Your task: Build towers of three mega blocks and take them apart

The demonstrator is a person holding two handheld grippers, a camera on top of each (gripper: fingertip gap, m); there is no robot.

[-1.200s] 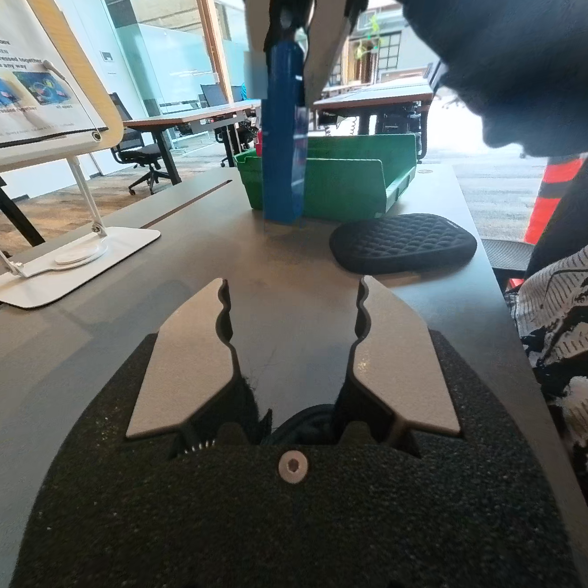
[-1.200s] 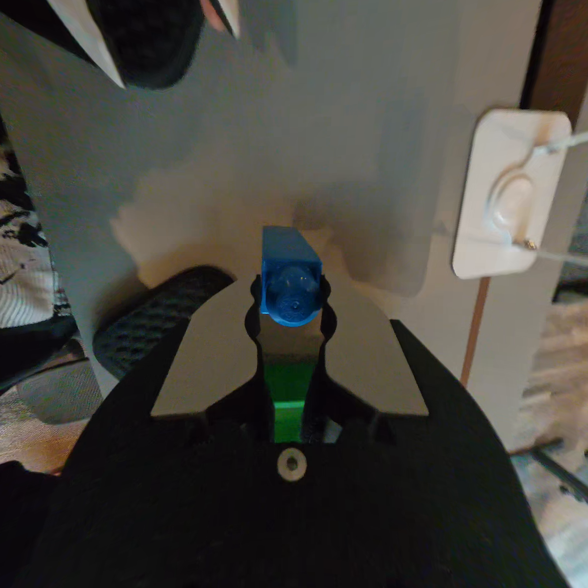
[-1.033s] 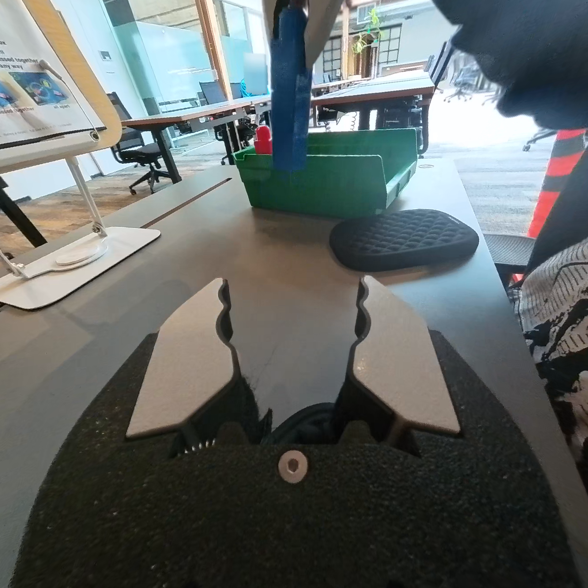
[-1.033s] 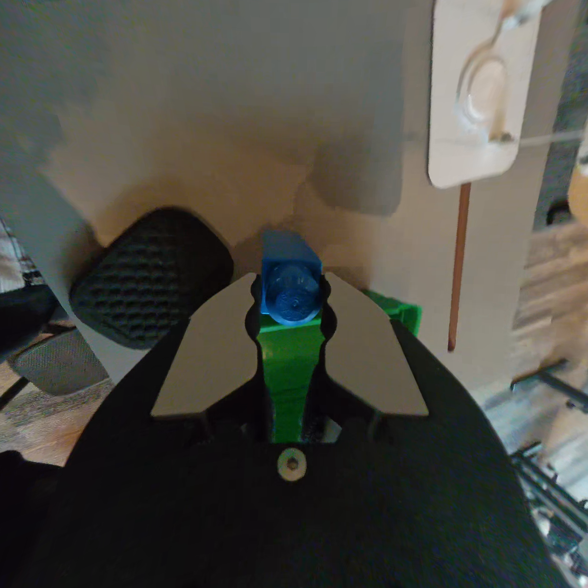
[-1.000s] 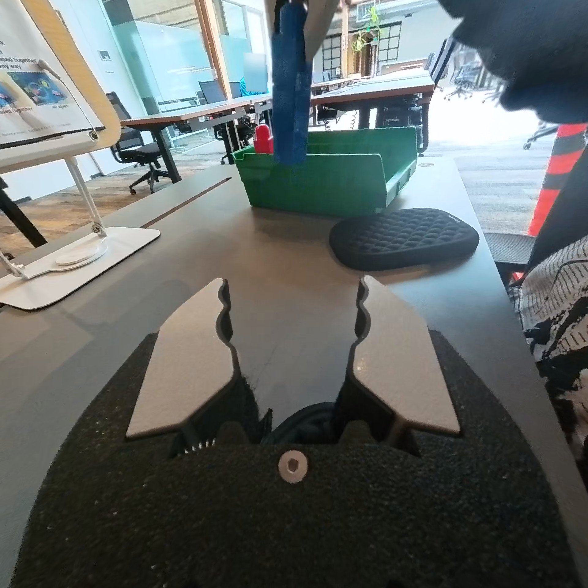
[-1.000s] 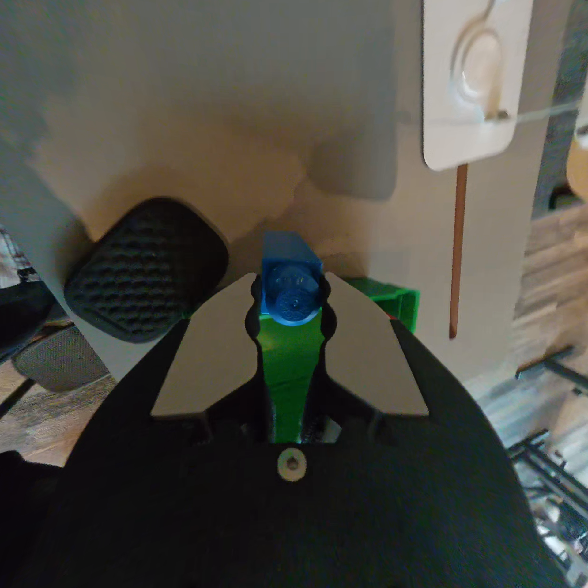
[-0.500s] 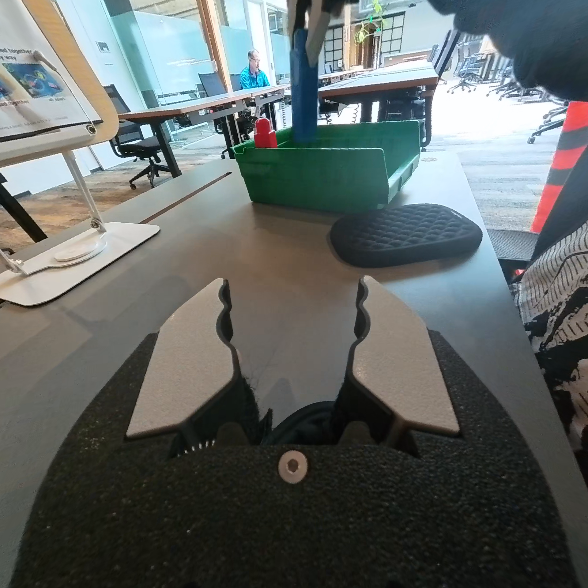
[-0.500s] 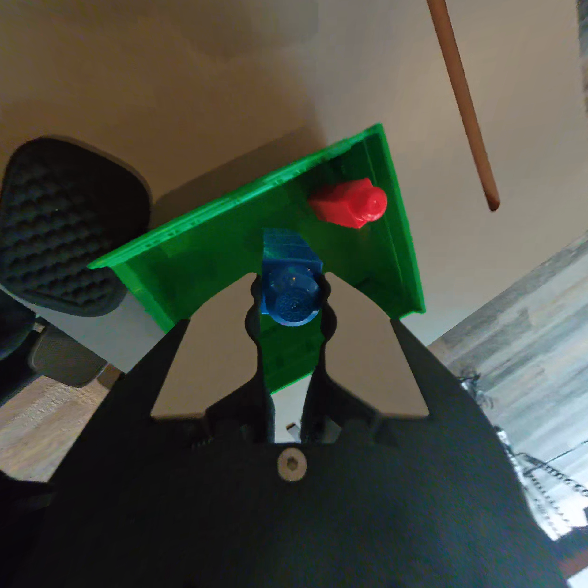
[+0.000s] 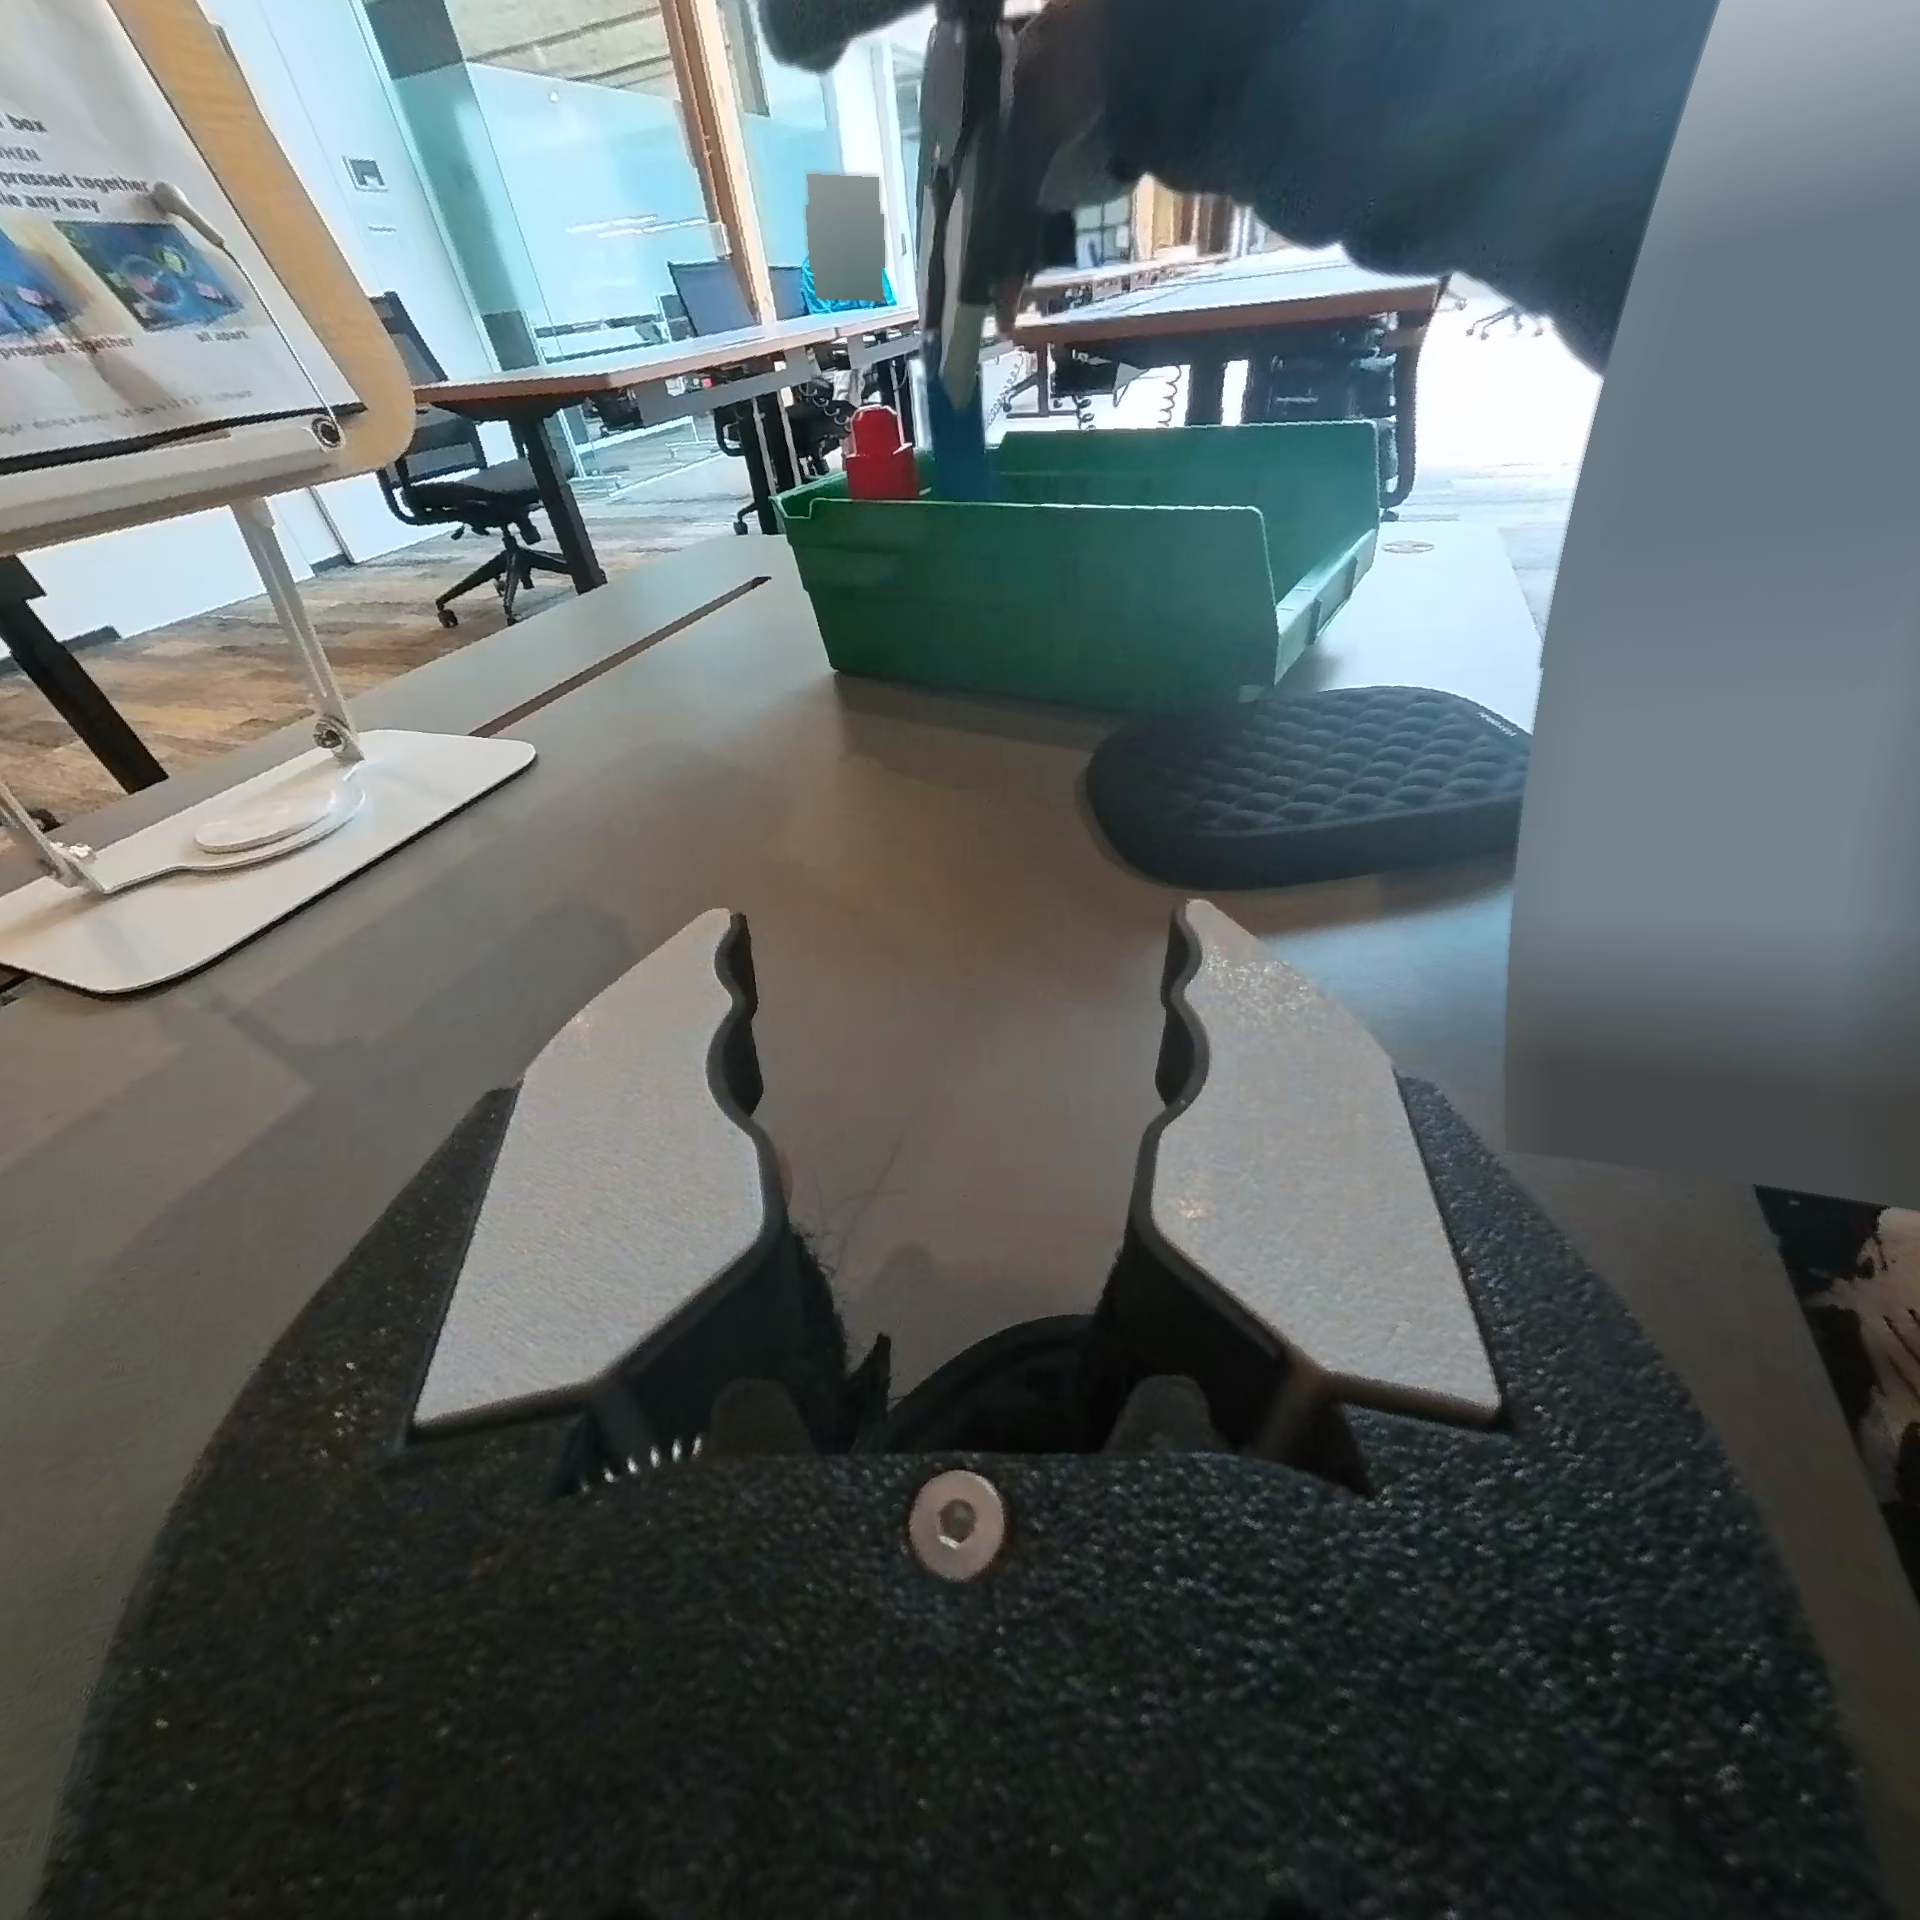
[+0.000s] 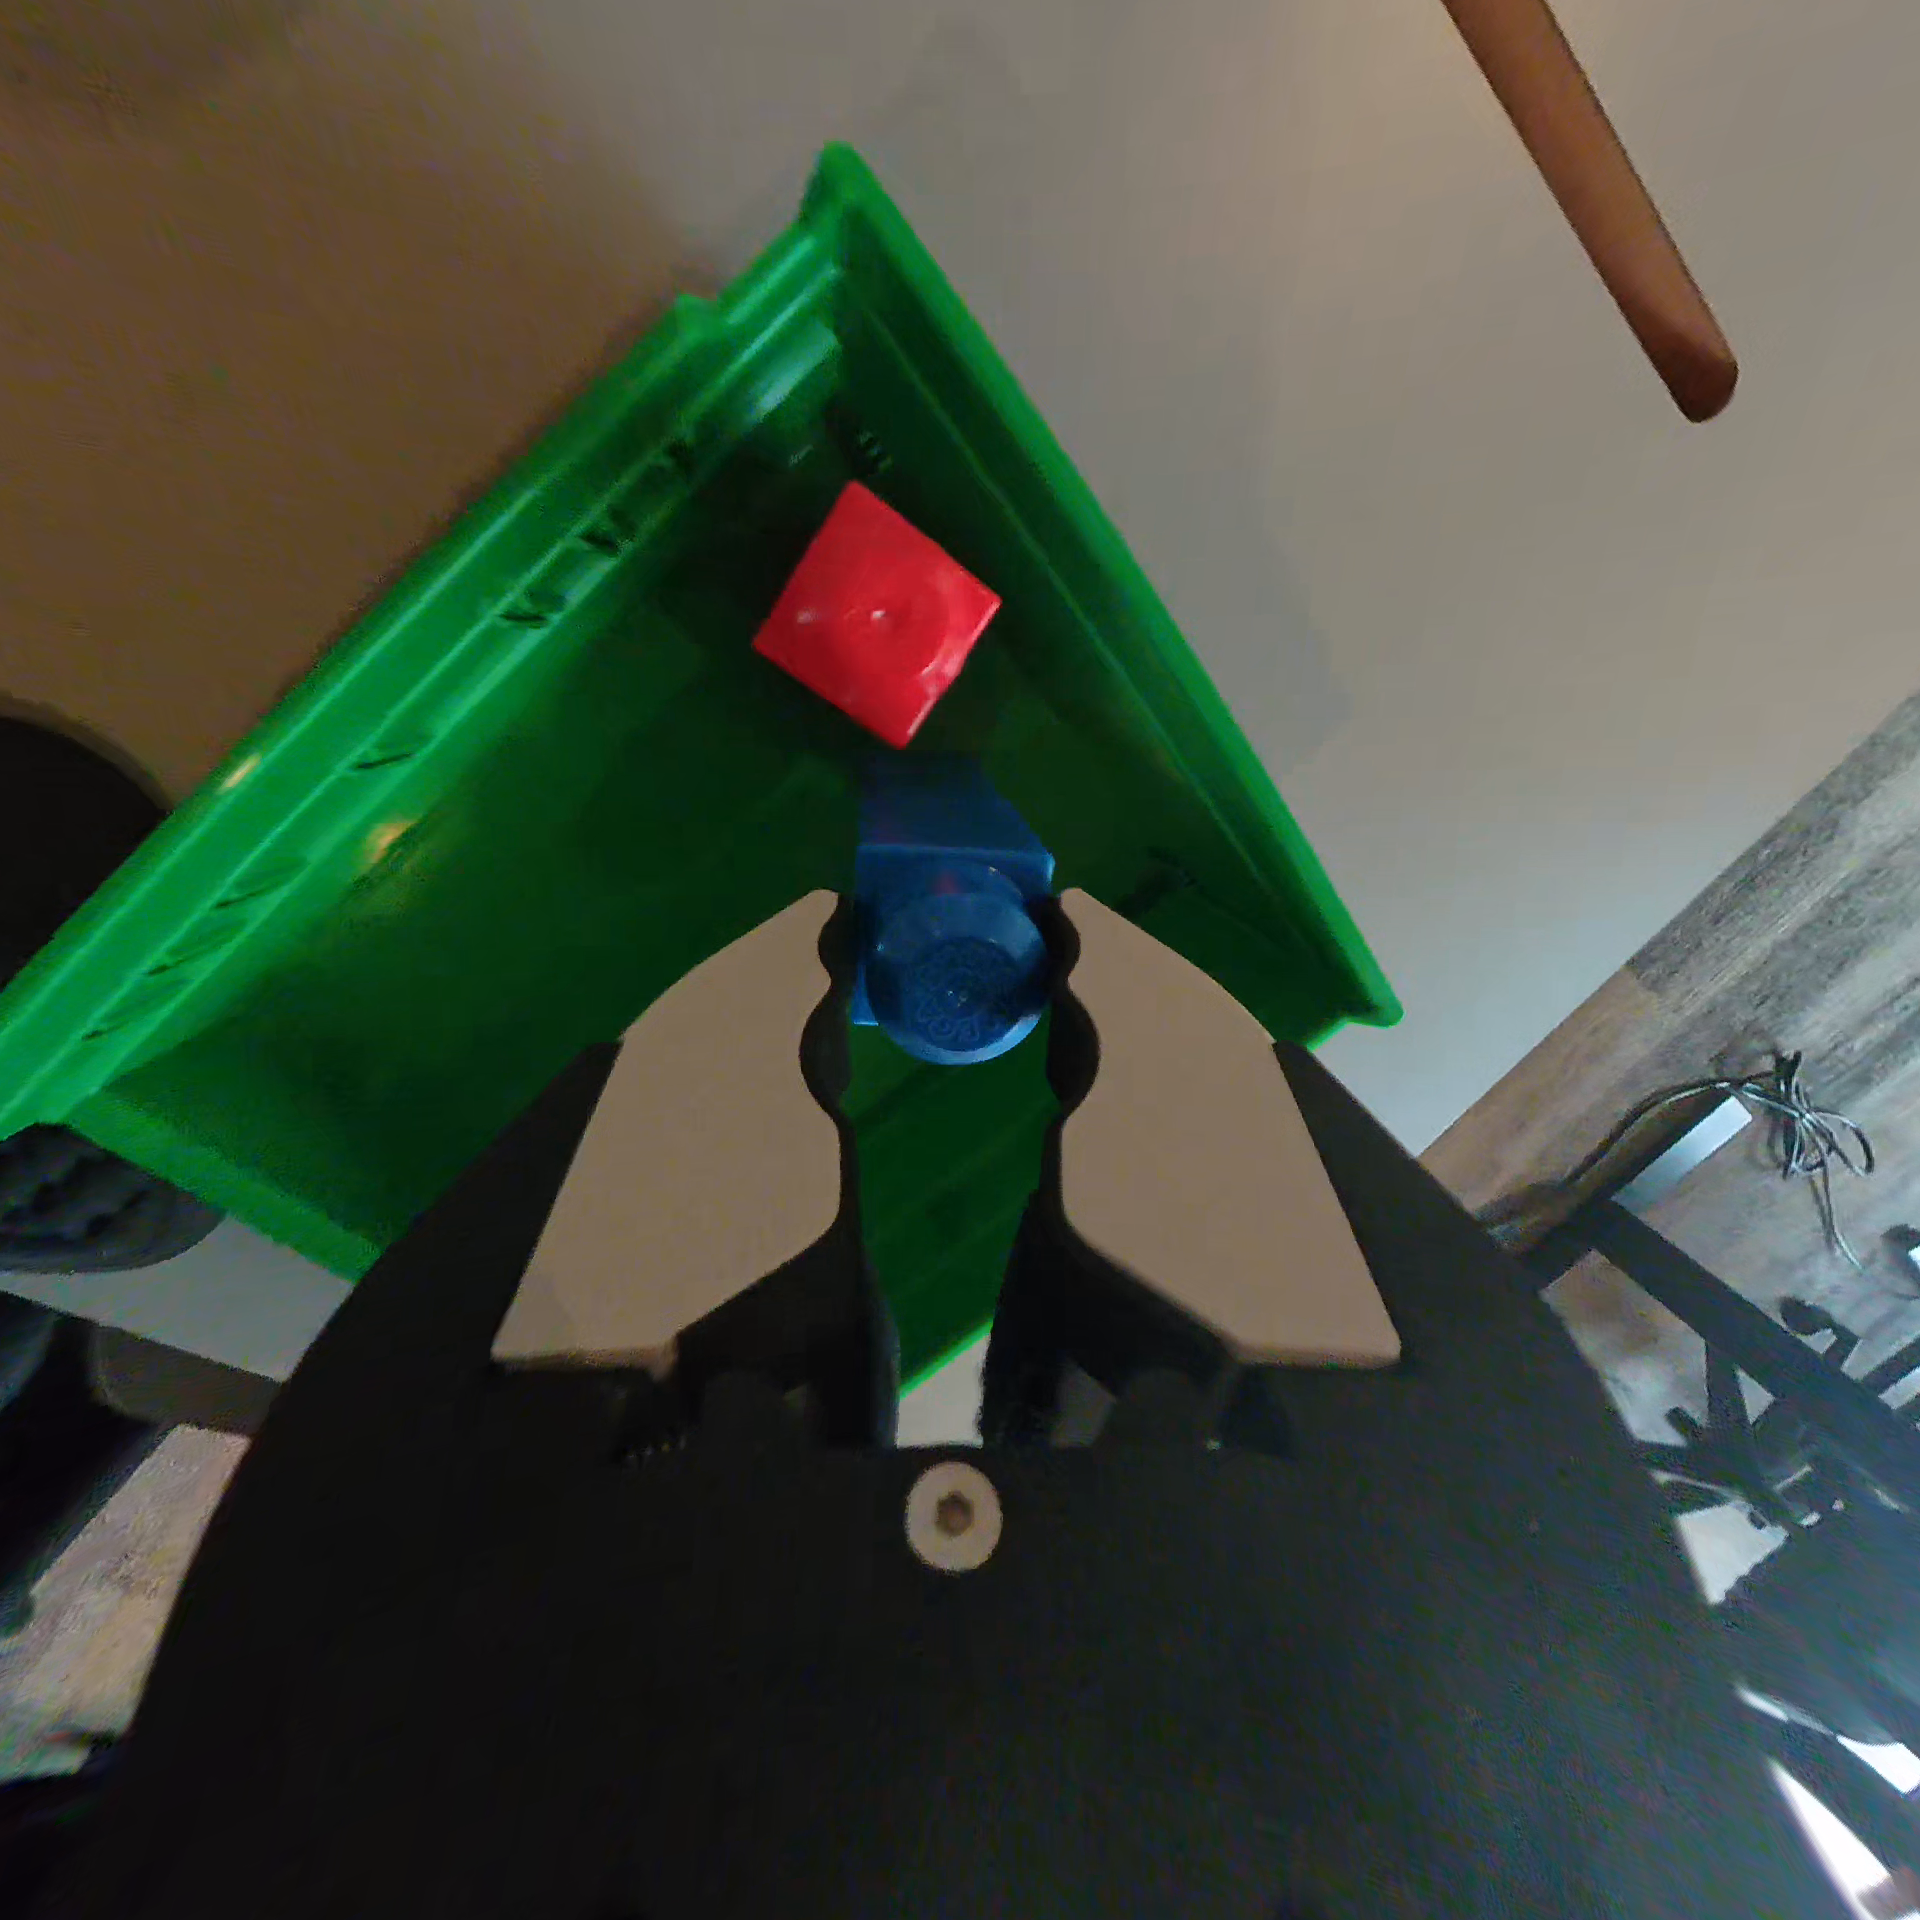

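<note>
My right gripper (image 10: 948, 940) is shut on the top of a blue block tower (image 10: 951, 894) and holds it upright down inside the green bin (image 10: 343, 821). In the left wrist view the blue tower (image 9: 958, 431) dips behind the green bin's (image 9: 1049, 592) front wall. A red block (image 10: 875, 613) stands in the bin's far corner, just beyond the tower; it also shows in the left wrist view (image 9: 879, 453). My left gripper (image 9: 956, 987) is open and empty, low over the grey table (image 9: 623, 935), well short of the bin.
A black wrist pad (image 9: 1314, 795) lies right of the bin. A white stand base (image 9: 270, 842) holding a tilted sign board (image 9: 156, 270) is at the left. A brown slot (image 10: 1600, 197) runs along the table beyond the bin. Office desks and chairs stand behind. The tips of one gripper are about 45 cm away from the tips of the other.
My right gripper has carried the blue tower from the table in front of the bin up, over its wall and down into it beside the red block. My left gripper has stayed put.
</note>
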